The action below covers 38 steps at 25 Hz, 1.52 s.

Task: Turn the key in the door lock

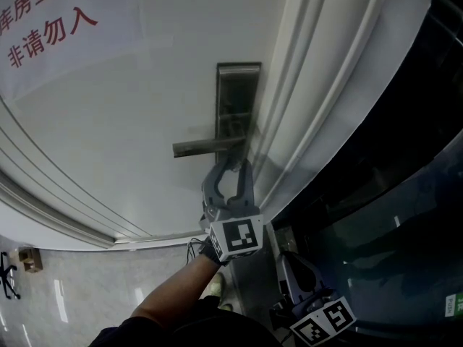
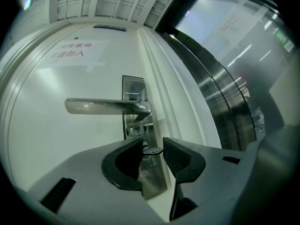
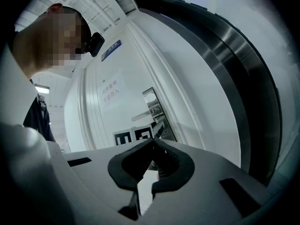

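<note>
The left gripper is reaching up to the white door, just under the long handle on the shiny lock plate. The little key is sitting in the lock below the handle, sticking out toward us. It is lying flat between the two jaws. The jaws are pulled in close on it, and they look like they are pinching it by its two thin edges. The right gripper is hanging low and away from the door. Its jaws are pressed together with nothing in them, so it is not helping right now. I think the step in hand is the turning itself. To do it well, the left gripper should be squeezing the key's flat head firmly so it is not slipping. It should be rolling around the key's own middle line, not swinging sideways. It should be pushing in just a tiny bit so the key is not sliding out. The handle is very near above, so the jaws should be staying low and not bumping it.
</note>
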Tool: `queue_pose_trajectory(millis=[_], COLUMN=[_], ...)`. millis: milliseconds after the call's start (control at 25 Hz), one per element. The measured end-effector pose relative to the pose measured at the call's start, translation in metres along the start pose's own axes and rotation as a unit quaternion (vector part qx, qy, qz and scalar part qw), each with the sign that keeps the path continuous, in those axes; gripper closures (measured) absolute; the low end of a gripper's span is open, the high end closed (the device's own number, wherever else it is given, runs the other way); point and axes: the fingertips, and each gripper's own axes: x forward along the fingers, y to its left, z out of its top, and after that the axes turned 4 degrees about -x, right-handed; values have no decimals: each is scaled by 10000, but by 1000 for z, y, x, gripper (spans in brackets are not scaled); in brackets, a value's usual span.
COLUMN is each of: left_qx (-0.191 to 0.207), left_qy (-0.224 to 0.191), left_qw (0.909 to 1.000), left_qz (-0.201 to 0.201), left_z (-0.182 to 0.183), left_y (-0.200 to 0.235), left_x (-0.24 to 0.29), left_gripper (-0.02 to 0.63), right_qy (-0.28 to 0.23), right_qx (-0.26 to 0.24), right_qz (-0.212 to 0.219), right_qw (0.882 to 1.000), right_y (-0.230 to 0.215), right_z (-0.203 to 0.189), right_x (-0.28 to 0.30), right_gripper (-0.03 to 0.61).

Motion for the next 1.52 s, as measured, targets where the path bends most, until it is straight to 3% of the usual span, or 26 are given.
queue_pose_trajectory(millis=[480, 1120, 1520], left_qx=[-185, -189, -2], left_qy=[223, 311, 79], left_qw=[9987, 9992, 9999], left_qz=[413, 165, 98], left_z=[-6, -5, -7], left_y=[0, 7, 7], left_x=[5, 27, 30], left_gripper=[482, 477, 475], right_qy=[36, 26, 40], right_qx=[-2, 45, 92], right_qz=[-92, -125, -118], right_qw=[10000, 9999, 9999], right_y=[-2, -1, -7], right_z=[-1, 1, 0], right_x=[-2, -2, 1], right_gripper=[566, 566, 566])
